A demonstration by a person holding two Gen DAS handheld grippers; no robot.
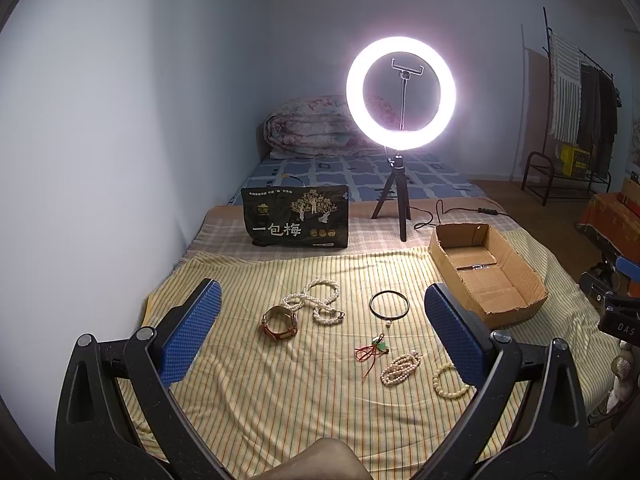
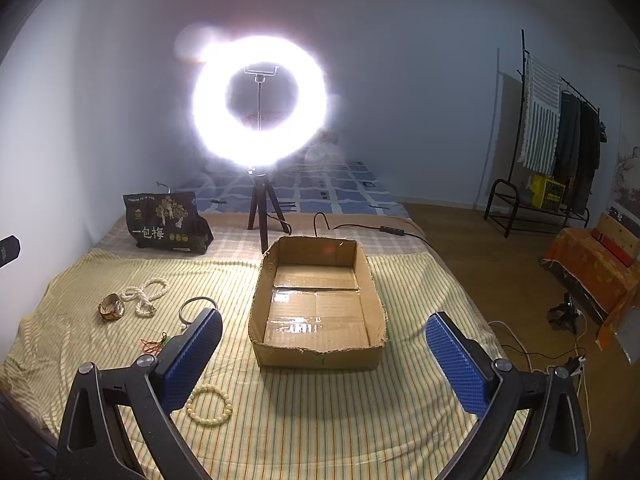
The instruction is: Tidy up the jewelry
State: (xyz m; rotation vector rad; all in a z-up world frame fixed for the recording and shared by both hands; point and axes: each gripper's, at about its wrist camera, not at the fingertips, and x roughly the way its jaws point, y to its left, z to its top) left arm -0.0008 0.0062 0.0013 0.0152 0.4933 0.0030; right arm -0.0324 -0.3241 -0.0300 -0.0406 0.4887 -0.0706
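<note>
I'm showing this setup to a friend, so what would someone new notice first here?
The glaring ring light on its small tripod dominates, standing at the far edge of the striped cloth. Next comes the empty cardboard box sitting open on the cloth, right of the scattered jewelry: a pearl necklace, a watch, a black bangle and a cream bead bracelet.

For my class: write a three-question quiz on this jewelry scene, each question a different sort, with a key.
1. True or false: the box already holds jewelry.
2. Which lies nearest the watch? A) pearl necklace B) black bangle C) cream bracelet
3. Fill in: both the left gripper and the right gripper are ____.

Key: 1 false; 2 A; 3 open
</note>
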